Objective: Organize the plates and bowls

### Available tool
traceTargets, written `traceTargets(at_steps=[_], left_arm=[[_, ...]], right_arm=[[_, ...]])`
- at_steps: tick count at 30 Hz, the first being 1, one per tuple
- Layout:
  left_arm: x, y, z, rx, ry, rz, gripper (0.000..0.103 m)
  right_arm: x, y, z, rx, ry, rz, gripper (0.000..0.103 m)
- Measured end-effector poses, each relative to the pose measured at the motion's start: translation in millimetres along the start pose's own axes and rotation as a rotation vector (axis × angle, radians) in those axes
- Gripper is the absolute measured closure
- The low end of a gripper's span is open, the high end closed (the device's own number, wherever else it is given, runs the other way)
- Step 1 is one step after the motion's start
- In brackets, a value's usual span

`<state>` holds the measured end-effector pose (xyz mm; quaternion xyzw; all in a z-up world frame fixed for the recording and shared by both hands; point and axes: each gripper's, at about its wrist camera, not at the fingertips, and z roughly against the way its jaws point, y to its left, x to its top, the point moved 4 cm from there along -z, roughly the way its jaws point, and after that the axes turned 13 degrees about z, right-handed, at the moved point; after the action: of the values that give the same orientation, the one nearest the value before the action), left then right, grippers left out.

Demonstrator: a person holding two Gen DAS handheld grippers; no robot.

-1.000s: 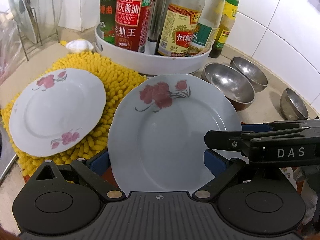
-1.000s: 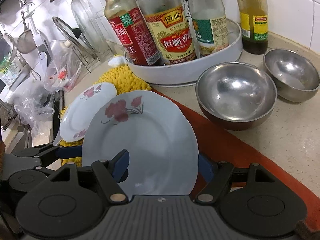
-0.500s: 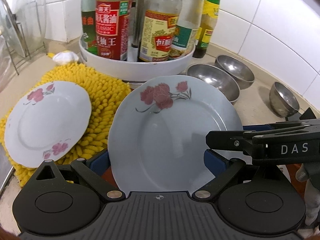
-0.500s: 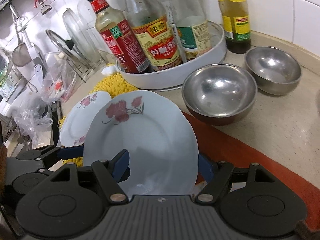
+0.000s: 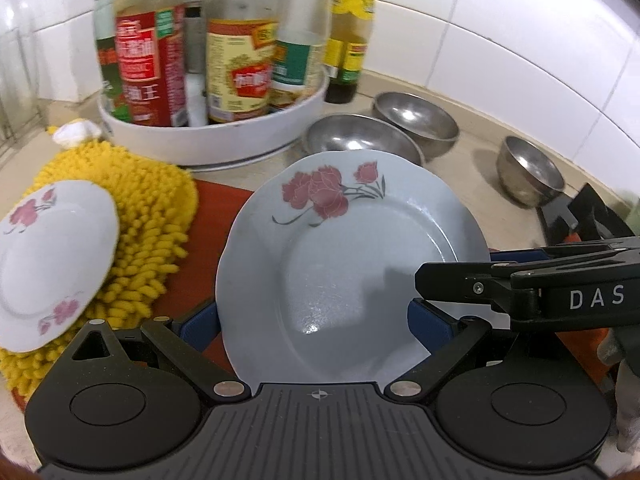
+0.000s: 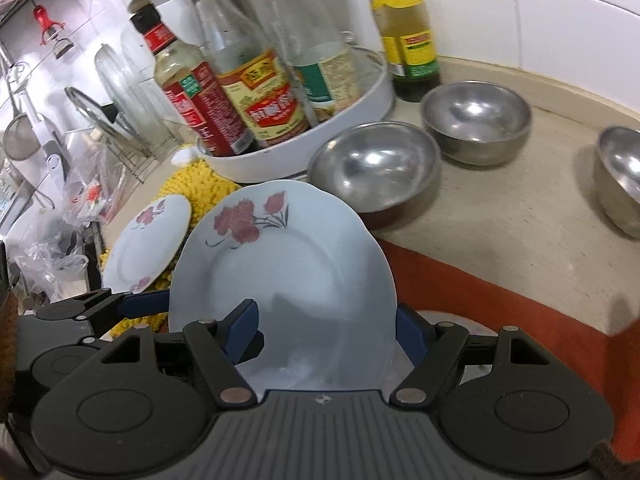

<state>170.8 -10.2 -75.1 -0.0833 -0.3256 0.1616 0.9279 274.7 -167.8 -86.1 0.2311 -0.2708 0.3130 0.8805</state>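
Note:
A pale blue plate with red flowers hangs tilted above the red mat, held by both grippers. My left gripper is shut on its near rim, one blue pad under the plate and one over it. My right gripper grips the same plate in the same way, and in the left wrist view it reaches in from the right. A second flowered plate lies on the yellow shaggy mat. Three steel bowls stand on the counter.
A white round tray packed with sauce bottles stands behind the plates. One dark bottle stands beside it at the tiled wall. A red mat covers the counter's front. A rack with glass lids and plastic bags are at the far left.
Both grippers have carried the blue plate to the right, away from the yellow mat. The bottles and the second plate slid left in view, and a third bowl came into the right wrist view.

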Motion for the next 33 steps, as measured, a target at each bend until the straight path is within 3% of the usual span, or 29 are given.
traceTargets(at_steps=[33], left_arm=[[-37, -63, -11, -0.102, 0.081, -0.17, 0.004]], right_arm=[[-62, -39, 53, -0.13, 0.009, -0.18, 0.033]])
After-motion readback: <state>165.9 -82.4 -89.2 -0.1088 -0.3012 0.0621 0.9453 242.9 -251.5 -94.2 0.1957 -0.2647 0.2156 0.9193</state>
